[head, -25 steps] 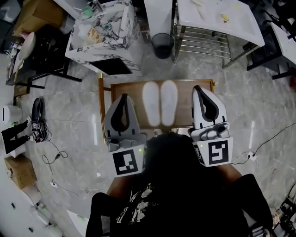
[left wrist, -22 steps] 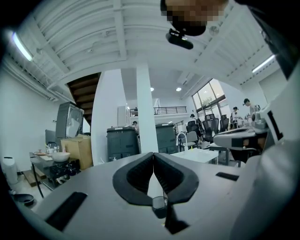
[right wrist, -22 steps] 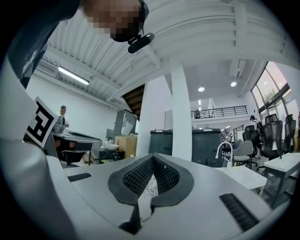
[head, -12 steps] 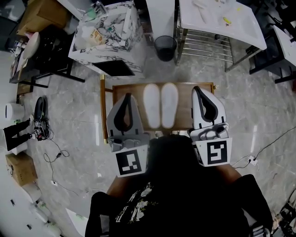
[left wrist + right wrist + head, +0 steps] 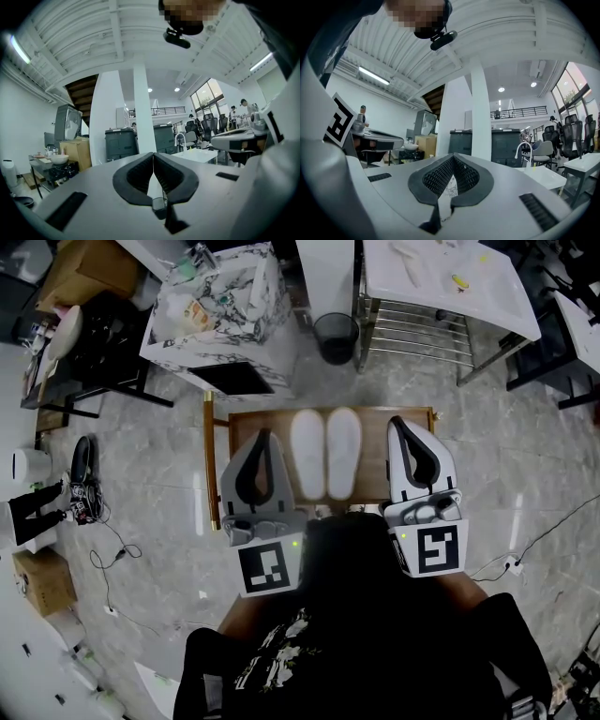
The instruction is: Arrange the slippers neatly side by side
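Grey marble floor fills most of the head view, and a small wooden bench (image 5: 375, 442) stands in the middle of it. Two white slippers (image 5: 307, 456) lie on the bench, a little above the middle of the frame. They sit side by side, so close along their long edges that I cannot tell if they touch. Their ends line up, and both point toward the top of the frame.

The left tongs (image 5: 265, 433) are just beside the slippers on the left, over the left end of the bench. The right tongs (image 5: 397, 419) are near the slippers on the right, over the right end, with a strip of bare wood in between. Both tongs point toward the top of the frame. From above I cannot tell if they touch the bench.

In the left gripper view the two black pads meet at the tip, so the left tongs are together and hold nothing. The right gripper view shows the same for the right tongs. Both of those views look out across a big room with a white pillar (image 5: 143, 117) and dark cabinets (image 5: 121, 143).

Around the bench, a black bin (image 5: 335, 336) stands at the top middle, next to a metal rack (image 5: 412, 329). A marbled box (image 5: 220, 320) is at the upper left. A black shoe (image 5: 77, 465) lies at the left edge, and a cardboard box (image 5: 42, 582) sits lower left. The person's dark clothes (image 5: 375, 634) fill the bottom.
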Demonstrator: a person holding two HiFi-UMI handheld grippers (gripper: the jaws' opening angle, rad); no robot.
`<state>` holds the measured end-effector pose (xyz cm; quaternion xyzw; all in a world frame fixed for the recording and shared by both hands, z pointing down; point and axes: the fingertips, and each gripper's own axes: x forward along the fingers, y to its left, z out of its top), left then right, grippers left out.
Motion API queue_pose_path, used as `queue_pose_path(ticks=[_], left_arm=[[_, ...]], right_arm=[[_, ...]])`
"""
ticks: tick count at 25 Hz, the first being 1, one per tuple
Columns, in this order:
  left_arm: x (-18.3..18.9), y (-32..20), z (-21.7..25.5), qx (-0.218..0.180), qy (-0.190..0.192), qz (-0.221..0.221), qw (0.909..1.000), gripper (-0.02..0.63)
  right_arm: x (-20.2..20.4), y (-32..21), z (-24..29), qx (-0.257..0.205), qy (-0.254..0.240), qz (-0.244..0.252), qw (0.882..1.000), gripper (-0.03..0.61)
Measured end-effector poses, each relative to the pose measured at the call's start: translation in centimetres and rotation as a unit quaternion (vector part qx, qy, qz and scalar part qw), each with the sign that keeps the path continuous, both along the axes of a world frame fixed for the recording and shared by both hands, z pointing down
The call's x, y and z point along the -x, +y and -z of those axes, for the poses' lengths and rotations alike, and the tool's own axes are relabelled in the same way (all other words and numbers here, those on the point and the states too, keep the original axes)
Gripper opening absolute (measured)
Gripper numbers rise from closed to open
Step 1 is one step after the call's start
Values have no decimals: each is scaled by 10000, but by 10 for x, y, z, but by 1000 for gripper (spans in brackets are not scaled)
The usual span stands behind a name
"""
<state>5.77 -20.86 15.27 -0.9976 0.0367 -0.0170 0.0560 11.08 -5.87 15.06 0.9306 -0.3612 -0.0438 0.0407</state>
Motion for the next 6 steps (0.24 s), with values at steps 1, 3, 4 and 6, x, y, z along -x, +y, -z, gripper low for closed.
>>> queue_pose_path(ticks=[1, 3, 4, 6], left_arm=[[0, 0, 0, 1, -7, 0, 10000, 5], [1, 0, -1, -5, -23, 1, 10000, 5], [1, 0, -1, -5, -30, 1, 10000, 5], [0, -1, -1, 1, -44, 3, 10000, 5]], right_arm=[[0, 0, 1, -9, 15, 3, 10000, -3], [0, -1, 3, -42, 65, 1, 10000, -3], [0, -2, 5, -53, 80, -3, 10000, -3], [0, -2, 7, -67, 99, -13, 9999, -3]])
